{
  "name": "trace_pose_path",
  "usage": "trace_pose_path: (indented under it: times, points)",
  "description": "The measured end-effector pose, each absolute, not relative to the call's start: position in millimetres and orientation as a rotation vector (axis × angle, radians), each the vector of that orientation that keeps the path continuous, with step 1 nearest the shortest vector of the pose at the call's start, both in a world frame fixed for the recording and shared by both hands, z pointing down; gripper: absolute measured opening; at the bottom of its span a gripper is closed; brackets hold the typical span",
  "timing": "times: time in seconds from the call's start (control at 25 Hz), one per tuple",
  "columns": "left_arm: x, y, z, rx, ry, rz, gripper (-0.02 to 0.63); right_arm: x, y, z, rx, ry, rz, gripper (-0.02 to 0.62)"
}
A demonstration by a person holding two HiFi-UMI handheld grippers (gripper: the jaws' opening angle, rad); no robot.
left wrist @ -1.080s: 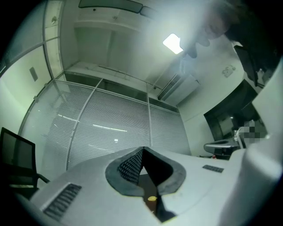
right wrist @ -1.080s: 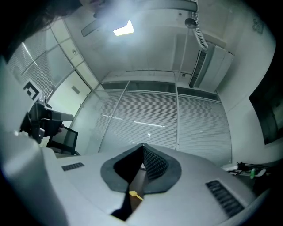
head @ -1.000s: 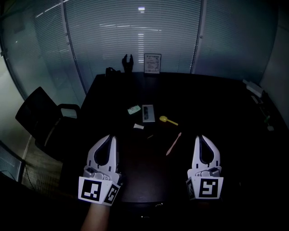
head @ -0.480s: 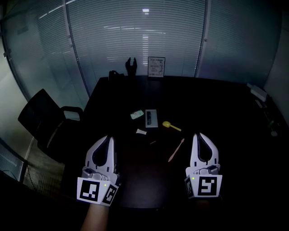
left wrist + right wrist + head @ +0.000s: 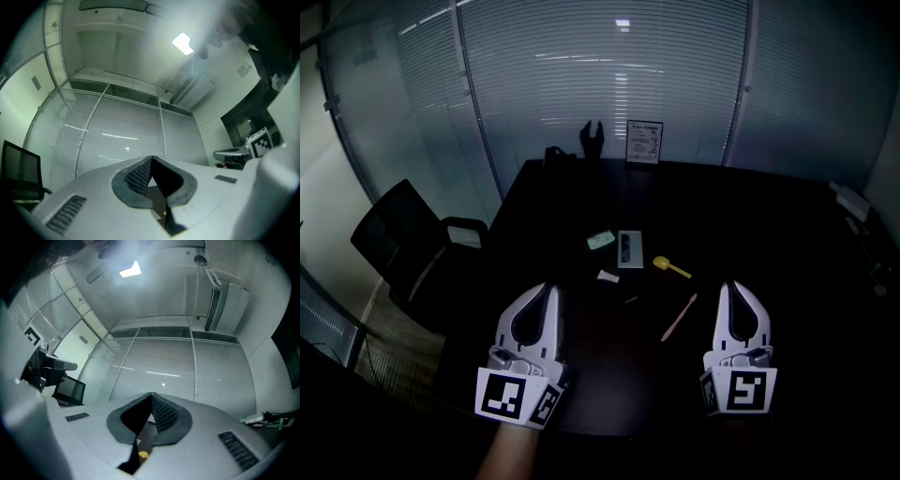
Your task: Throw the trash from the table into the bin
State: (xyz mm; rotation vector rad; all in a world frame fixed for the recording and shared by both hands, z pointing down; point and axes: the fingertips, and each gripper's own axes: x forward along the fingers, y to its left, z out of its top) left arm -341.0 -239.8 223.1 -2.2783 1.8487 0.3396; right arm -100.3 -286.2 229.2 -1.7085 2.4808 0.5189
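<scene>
Trash lies in the middle of the dark table [image 5: 769,216]: a green-white wrapper [image 5: 600,240], a grey flat packet [image 5: 629,249], a yellow spoon [image 5: 670,266], a small white scrap [image 5: 607,277] and a pink stick [image 5: 679,318]. My left gripper [image 5: 548,289] hovers over the near edge, short of the scrap, shut and empty. My right gripper [image 5: 735,286] hangs just right of the pink stick, also shut and empty. In the left gripper view [image 5: 151,158] and the right gripper view [image 5: 151,394] the jaws meet at the tip. No bin is in view.
A black office chair [image 5: 403,244] stands at the table's left side. At the far edge are a framed sign [image 5: 644,142] and a dark forked object [image 5: 592,141]. Small items [image 5: 853,202] lie at the right edge. Glass walls with blinds [image 5: 619,84] close the room behind.
The head view has swung a little, so the table, trash and both grippers sit further right and lower in the picture. Both grippers stay shut and empty.
</scene>
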Motion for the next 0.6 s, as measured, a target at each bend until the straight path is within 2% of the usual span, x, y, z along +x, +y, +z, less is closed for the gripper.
trace_pose_path:
  times: [0.6]
  points:
    - [-329, -247, 227, -2.265, 1.870, 0.320, 0.000, -94, -300, 239, -1.682, 2.502, 0.490, 0.006]
